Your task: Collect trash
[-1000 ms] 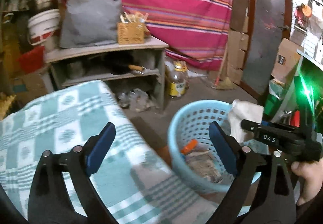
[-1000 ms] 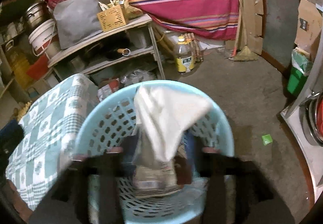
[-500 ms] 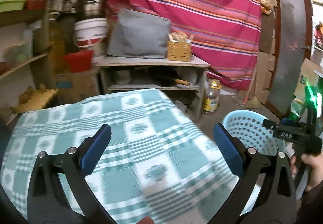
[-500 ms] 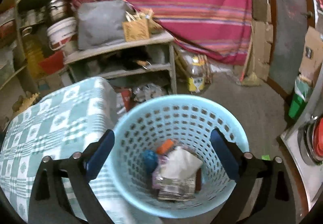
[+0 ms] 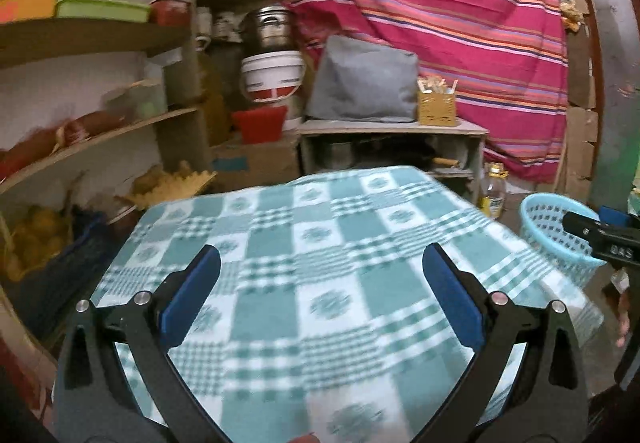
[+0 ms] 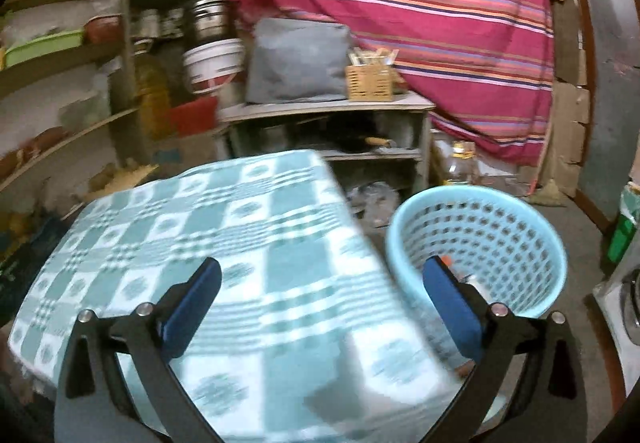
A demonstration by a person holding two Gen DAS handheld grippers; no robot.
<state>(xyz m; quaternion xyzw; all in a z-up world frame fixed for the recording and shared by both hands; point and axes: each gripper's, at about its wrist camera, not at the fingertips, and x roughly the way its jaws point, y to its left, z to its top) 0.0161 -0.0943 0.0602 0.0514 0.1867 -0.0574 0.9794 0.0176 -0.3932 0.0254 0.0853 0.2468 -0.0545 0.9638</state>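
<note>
With the trash lying in the bin (image 6: 478, 239) right of the desk (image 6: 224, 243), both grippers, left (image 5: 320, 295) and right (image 6: 320, 299), hang released and empty, its fingers just spread, so next comes finding more trash.

The left gripper (image 5: 320, 291) is hovering with jaws spread wide over the green-and-white checked tablecloth (image 5: 340, 243) — nothing lying between them. At the right edge, the right gripper (image 5: 600, 239) is showing partly in front of the light-blue perforated basket (image 5: 554, 227) — its jaws not readable here.
</note>
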